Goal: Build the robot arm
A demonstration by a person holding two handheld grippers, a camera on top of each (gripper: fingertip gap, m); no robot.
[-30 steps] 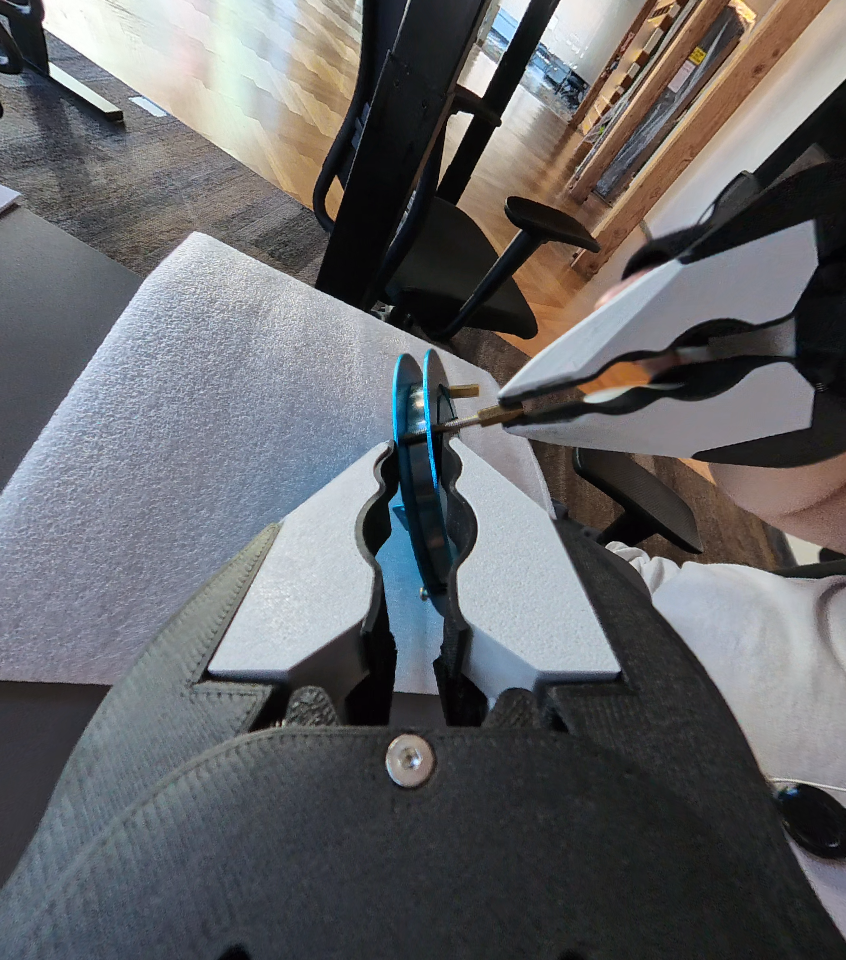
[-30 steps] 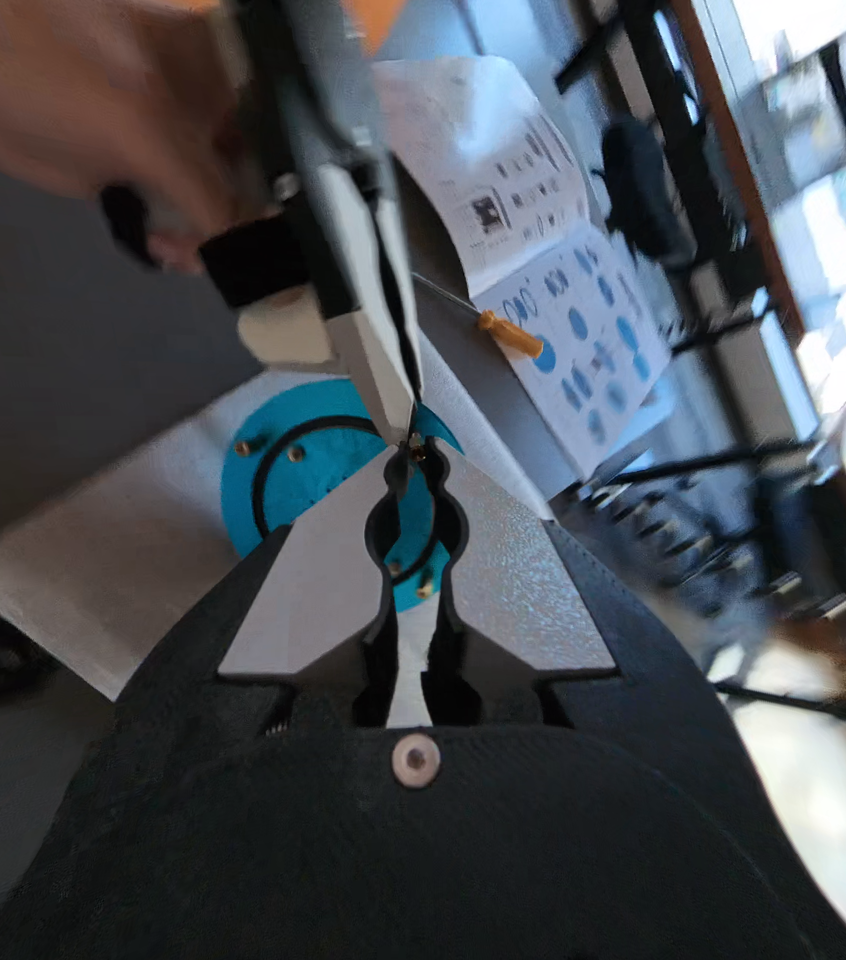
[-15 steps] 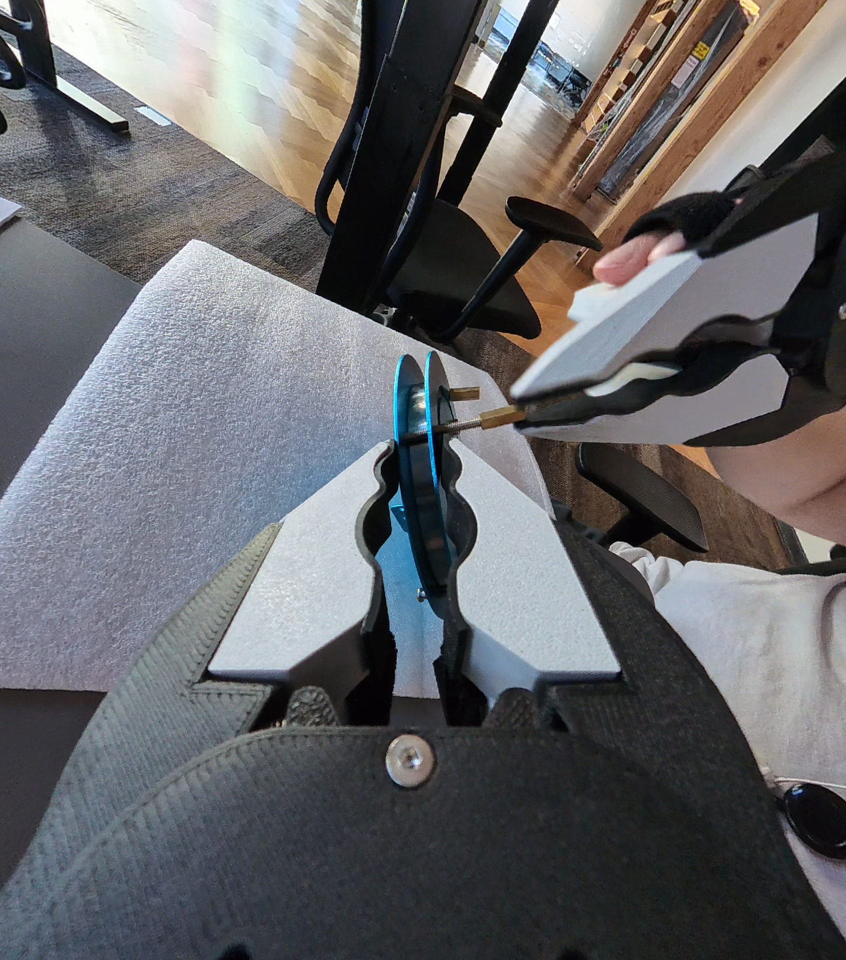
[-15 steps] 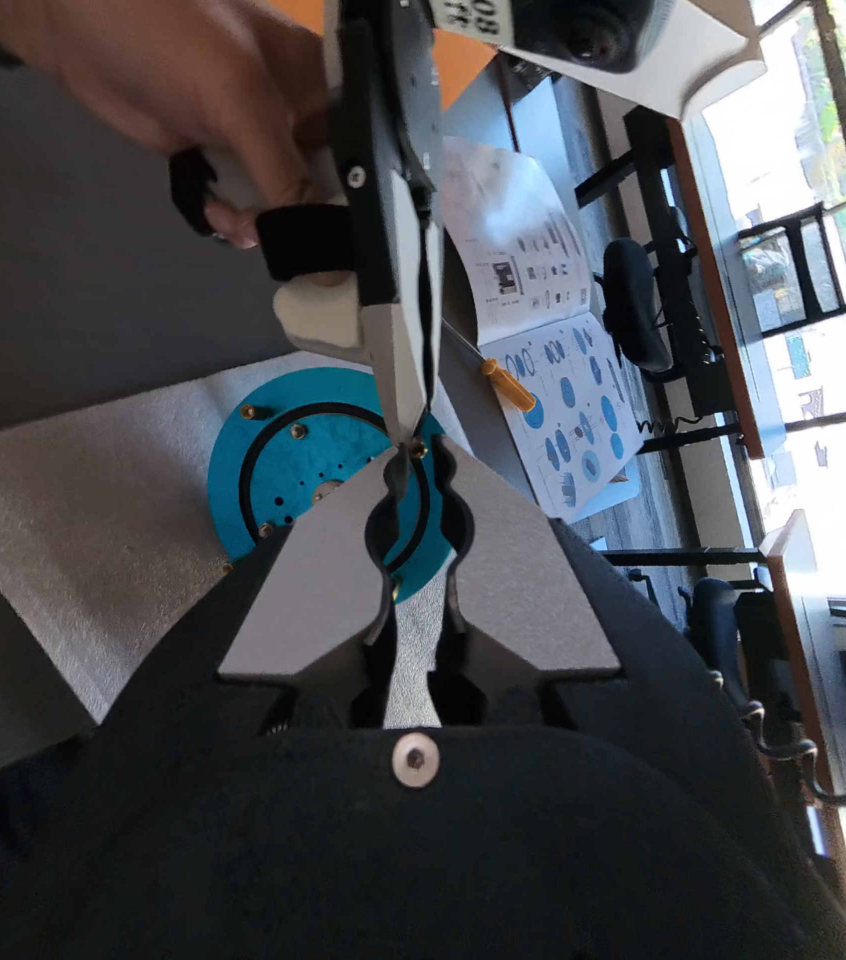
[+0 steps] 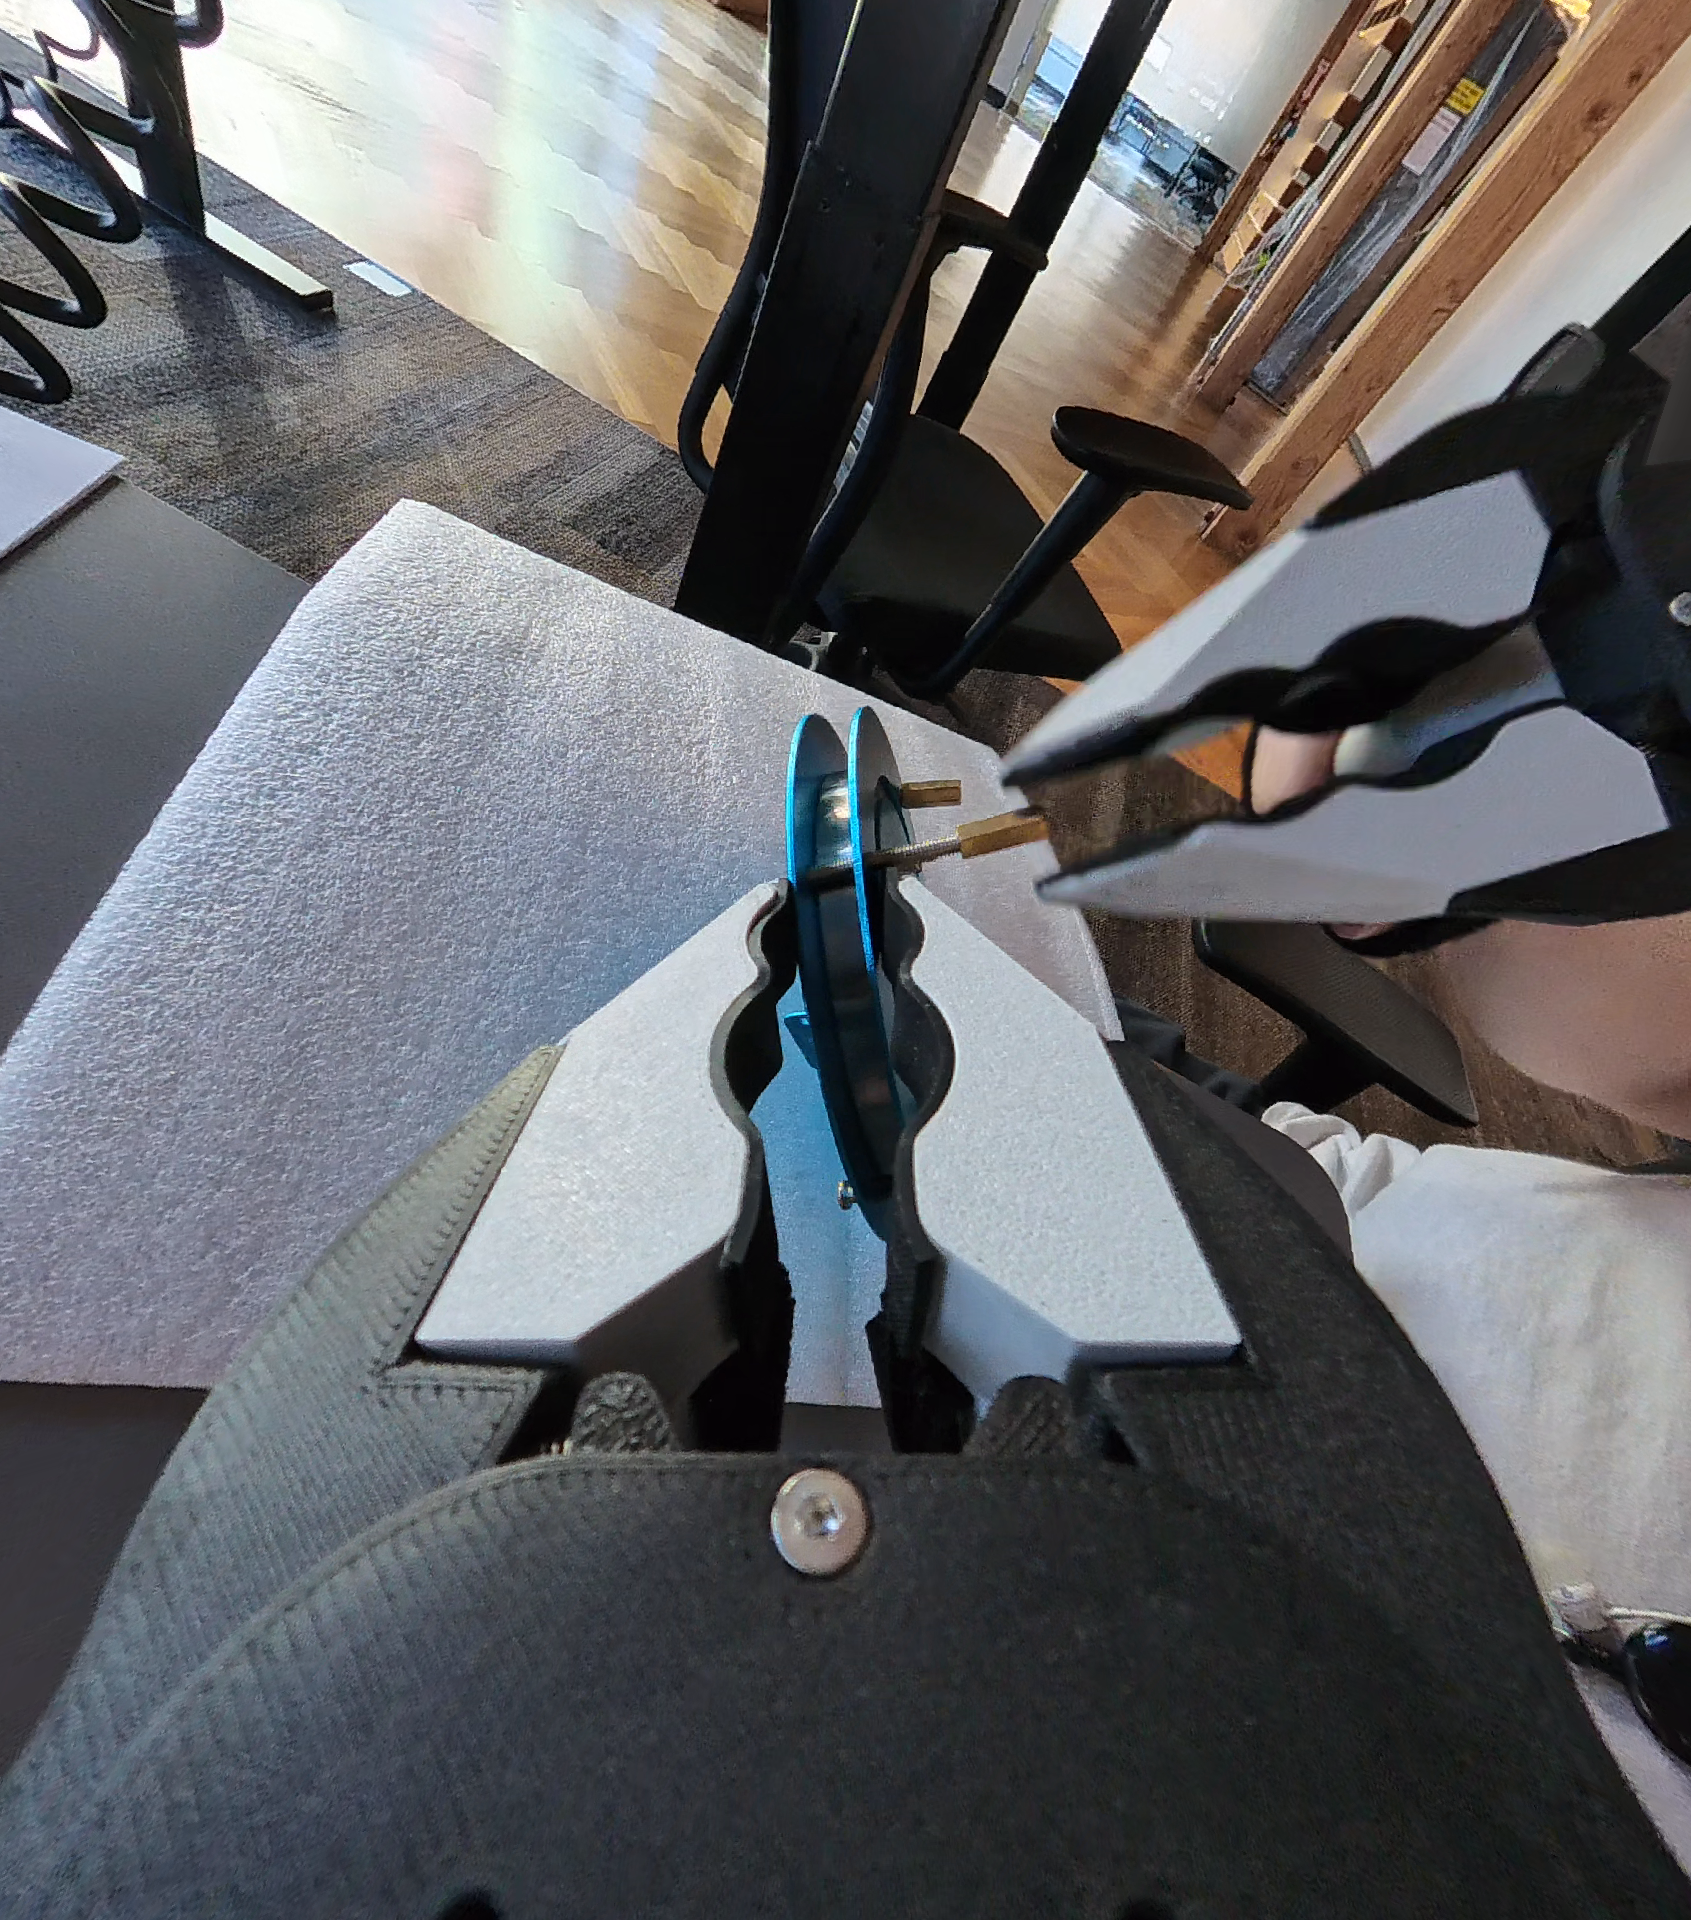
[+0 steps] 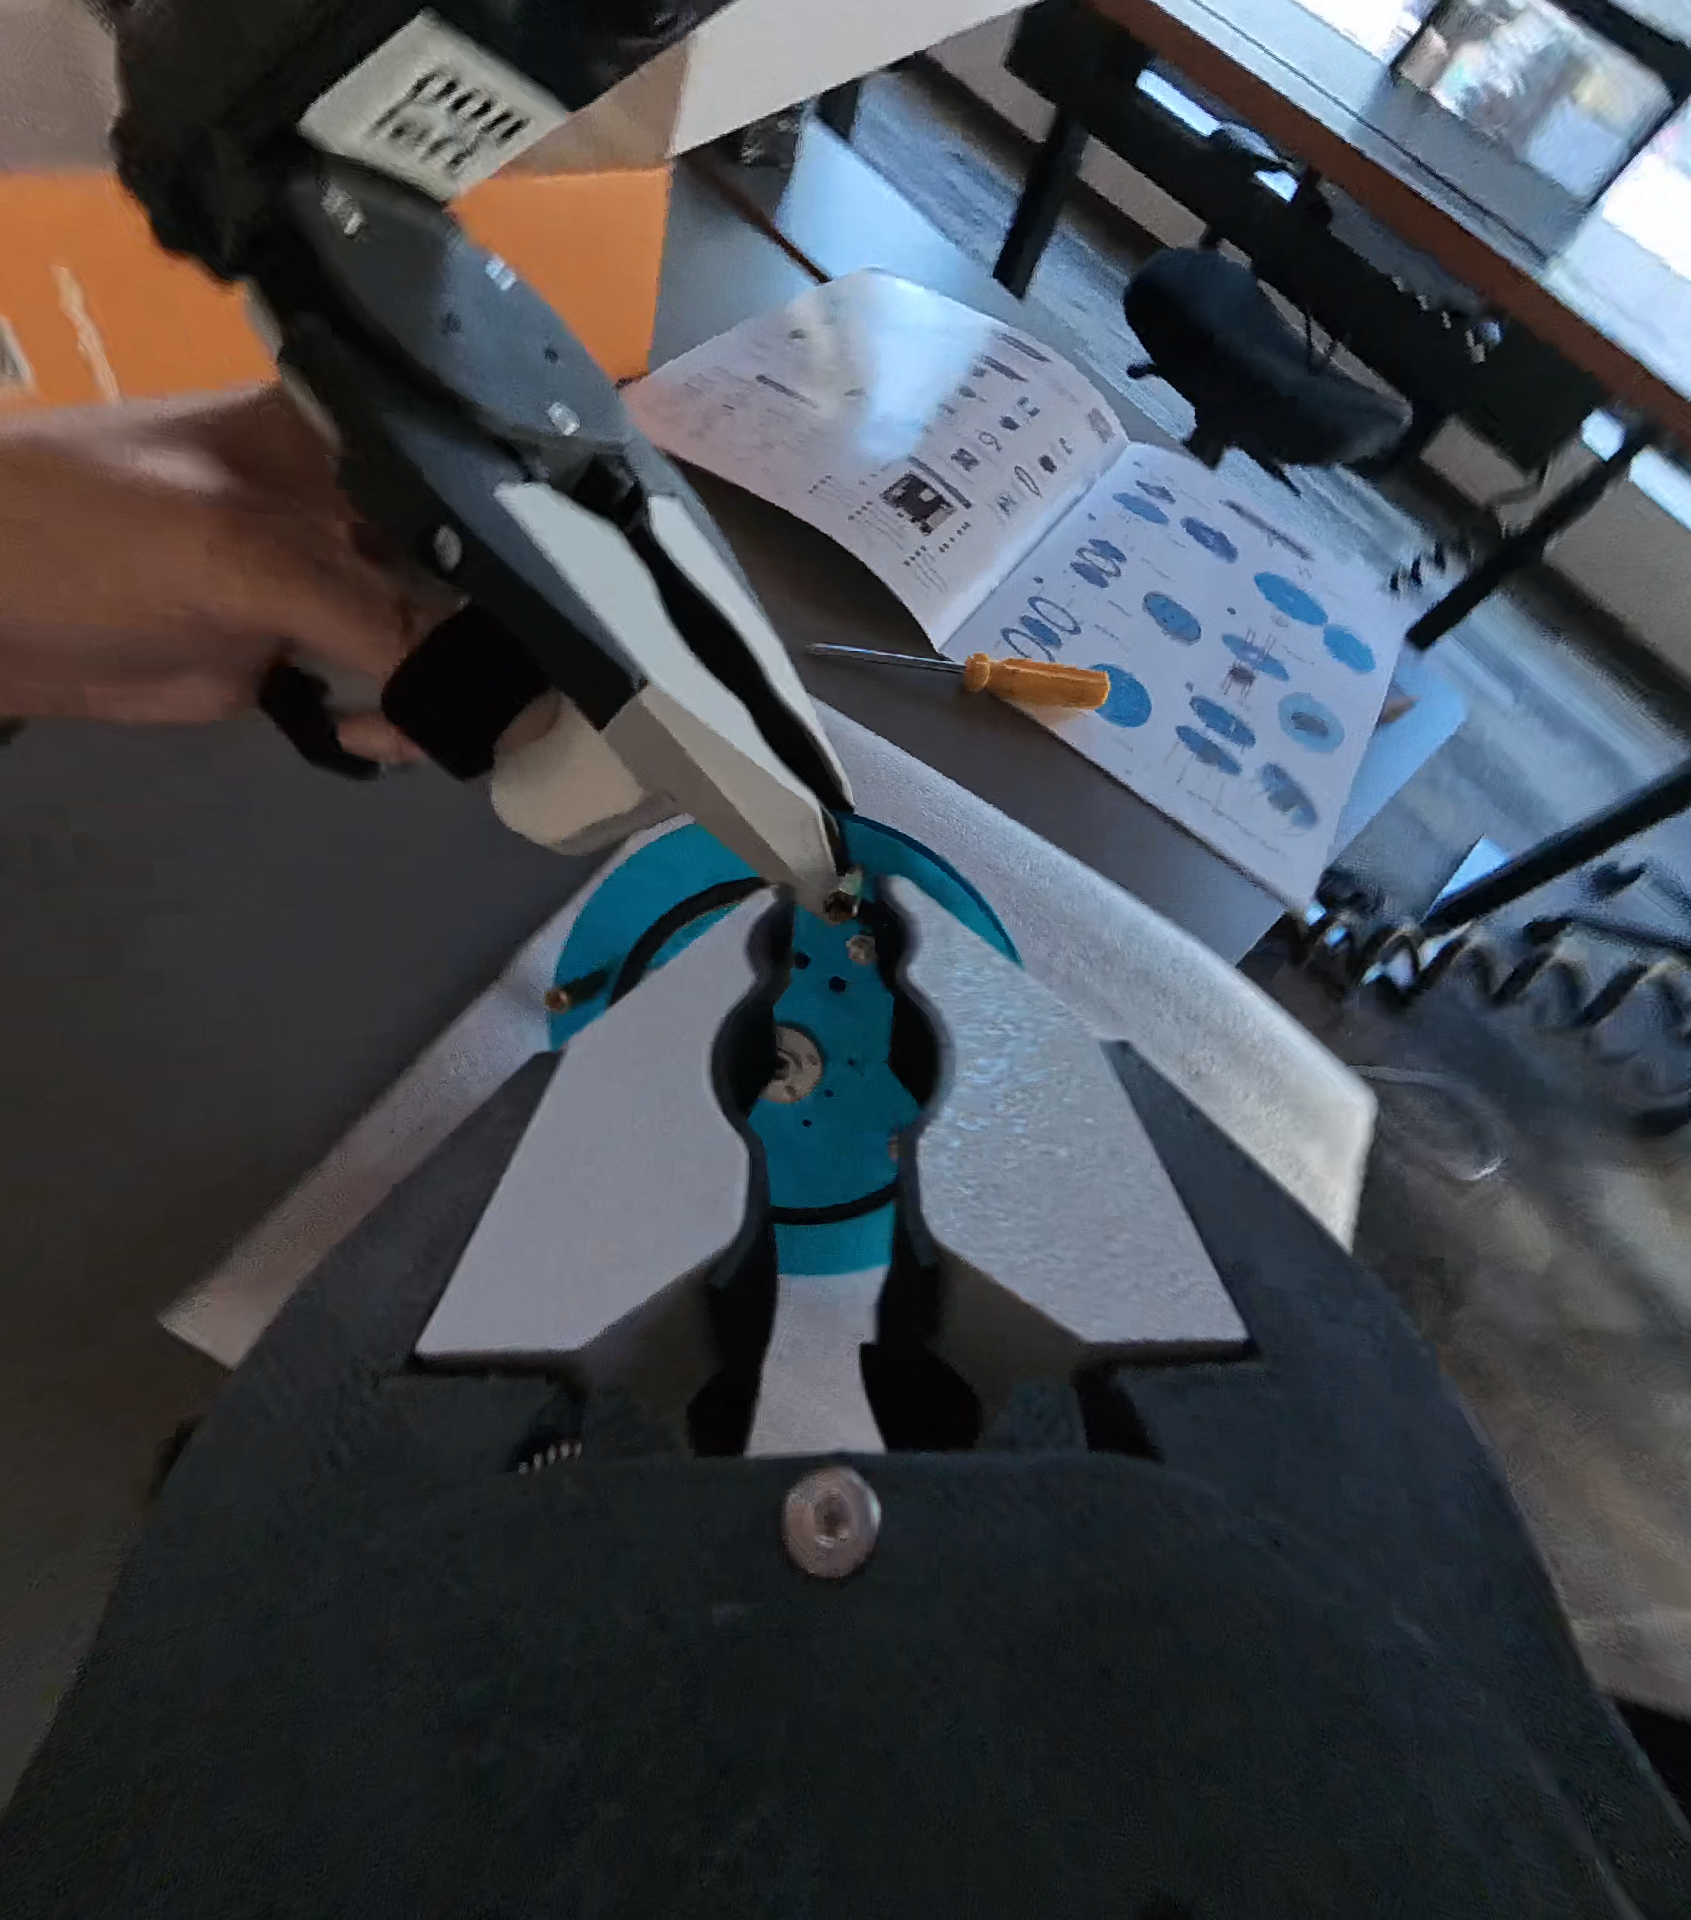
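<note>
My left gripper [image 5: 841,904] is shut on a blue two-disc assembly [image 5: 825,831] and holds it upright, edge-on, above a white foam sheet [image 5: 353,883]. A threaded rod with a brass standoff [image 5: 1002,833] sticks out of the discs to the right, and a shorter standoff [image 5: 932,792] sits just above it. My right gripper [image 5: 1028,831] is at the standoff's outer end, jaws a little apart around it. In the right wrist view the disc face [image 6: 825,1143] fills the gap between my right gripper's [image 6: 833,904] fingers. The left gripper [image 6: 820,862] comes in from the upper left.
An orange-handled screwdriver [image 6: 1028,681] lies on an open instruction booklet [image 6: 1132,540] on the dark table [image 5: 41,727]. An orange box [image 6: 41,301] stands behind. A black office chair [image 5: 976,540] is beyond the table edge. The person's white clothing [image 5: 1547,1299] is at the right. The grippers are tip to tip, or close to it.
My right gripper has twisted about the standoff's axis and its jaws have parted slightly from their grip. The left gripper and discs have stayed put.
</note>
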